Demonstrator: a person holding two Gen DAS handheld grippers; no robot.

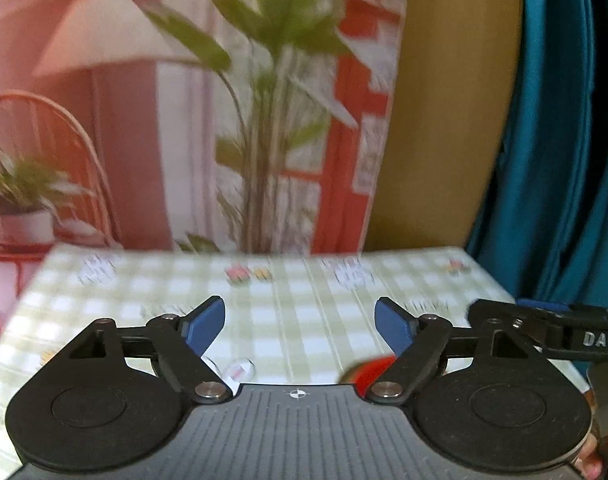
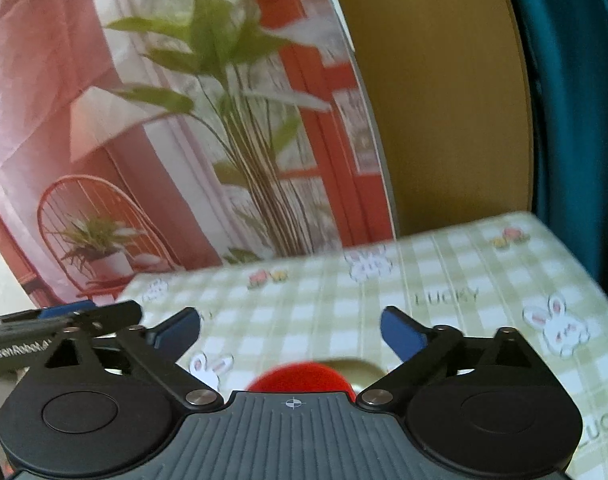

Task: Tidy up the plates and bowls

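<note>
Left gripper (image 1: 299,326) and right gripper (image 2: 290,334), blue-padded jaws apart, empty, above green-checked tablecloth (image 2: 444,272); red round dish (image 2: 299,378) near, partly hidden.

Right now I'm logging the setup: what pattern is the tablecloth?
Pale green and white check tablecloth with white rabbits and "LUCKY" lettering; clearest in the right wrist view.

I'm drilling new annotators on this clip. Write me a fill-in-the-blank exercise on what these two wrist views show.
1. The table is covered with a checked cloth printed with rabbits and the word ____.
2. The pads on the left gripper are coloured ____.
3. The jaws of the right gripper stand ____, with nothing between them.
4. The round thing just below the right gripper is coloured ____.

Missing words: LUCKY; blue; open; red
</note>
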